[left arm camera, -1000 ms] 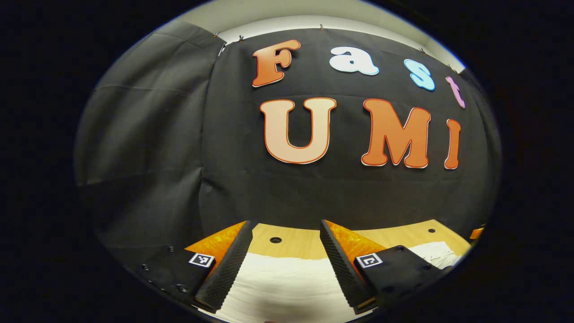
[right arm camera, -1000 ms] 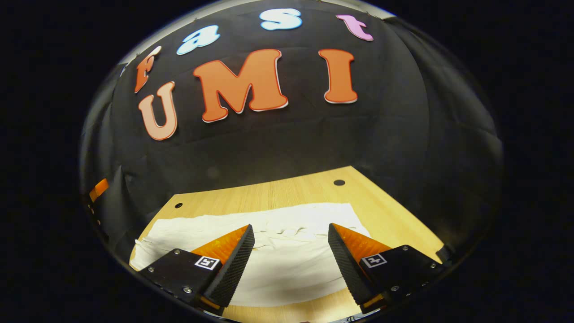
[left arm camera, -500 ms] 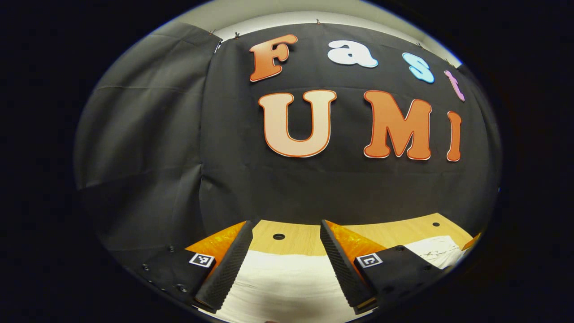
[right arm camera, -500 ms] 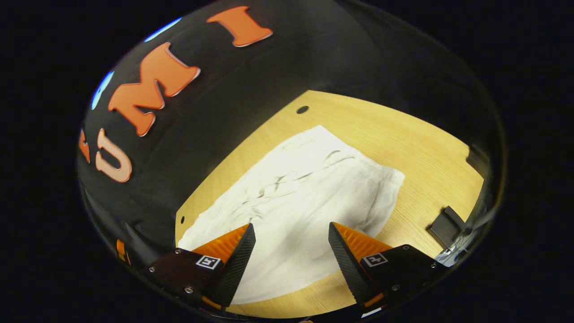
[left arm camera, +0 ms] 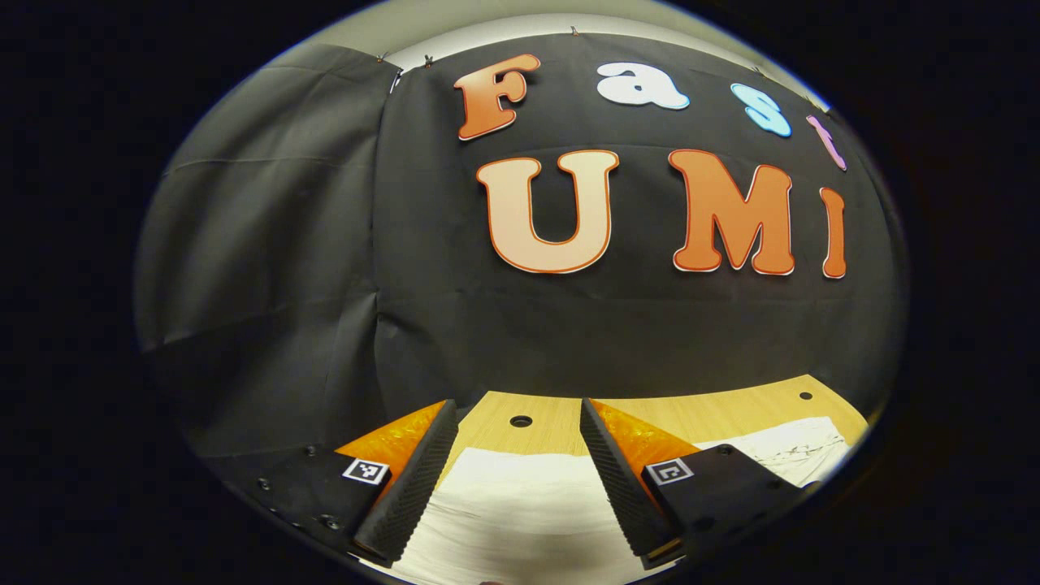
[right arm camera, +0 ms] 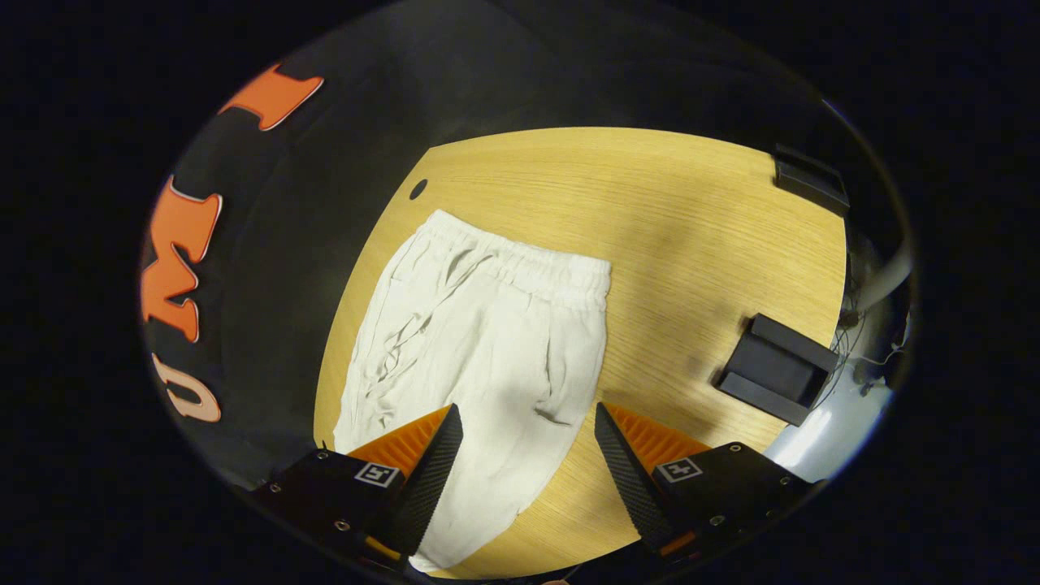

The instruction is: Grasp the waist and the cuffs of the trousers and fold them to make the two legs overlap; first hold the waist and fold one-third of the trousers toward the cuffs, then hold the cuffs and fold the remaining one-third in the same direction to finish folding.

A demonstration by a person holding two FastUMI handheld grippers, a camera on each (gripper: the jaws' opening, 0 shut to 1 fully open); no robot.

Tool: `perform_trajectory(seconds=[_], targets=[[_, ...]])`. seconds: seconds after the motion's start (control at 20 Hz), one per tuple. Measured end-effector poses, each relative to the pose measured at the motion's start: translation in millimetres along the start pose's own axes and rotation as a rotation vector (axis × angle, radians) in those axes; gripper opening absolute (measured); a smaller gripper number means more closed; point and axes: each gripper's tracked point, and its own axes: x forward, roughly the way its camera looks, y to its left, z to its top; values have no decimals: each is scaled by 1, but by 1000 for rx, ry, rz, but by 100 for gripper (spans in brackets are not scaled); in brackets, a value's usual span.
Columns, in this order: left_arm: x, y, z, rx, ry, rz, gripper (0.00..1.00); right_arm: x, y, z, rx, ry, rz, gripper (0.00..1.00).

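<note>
Trousers (right arm camera: 487, 341) lying flat on table (right arm camera: 691, 211), center-left of right gripper view, elastic waist (right arm camera: 528, 264) at upper end, legs running toward bottom of frame. I'm swinging right gripper (right arm camera: 528, 455): a second ago its view faced the booth wall, now looking down along the garment, waist fully in sight. Jaws apart, gripping nothing. Left gripper (left arm camera: 516, 471) barely drifting, jaws apart, hovering over white cloth (left arm camera: 520, 512) at bottom center. Judging nothing folded yet; I'm lining up waist grasp.
</note>
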Motion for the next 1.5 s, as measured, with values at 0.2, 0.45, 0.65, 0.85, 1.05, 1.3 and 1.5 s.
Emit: perform_trajectory(seconds=[0.2,0.45,0.65,0.85,1.05,1.3,1.5], targets=[[4,4,-6,-11,21,15,99,9,-15,4,24,17,-28,99],[6,5,-7,-2,25,23,99,21,-6,5,58,39,-20,98],[9,7,-9,-6,31,27,99,29,-1,5,62,54,-19,96],[9,12,-13,-13,42,33,99,43,-4,4,85,74,-38,62],[6,20,-21,-13,62,42,99,48,-9,3,101,81,-46,6],[-6,31,-52,-77,149,39,100,48,-9,3,50,84,-63,1],[-23,54,-97,-245,279,85,99,47,-10,3,69,88,-56,1]])
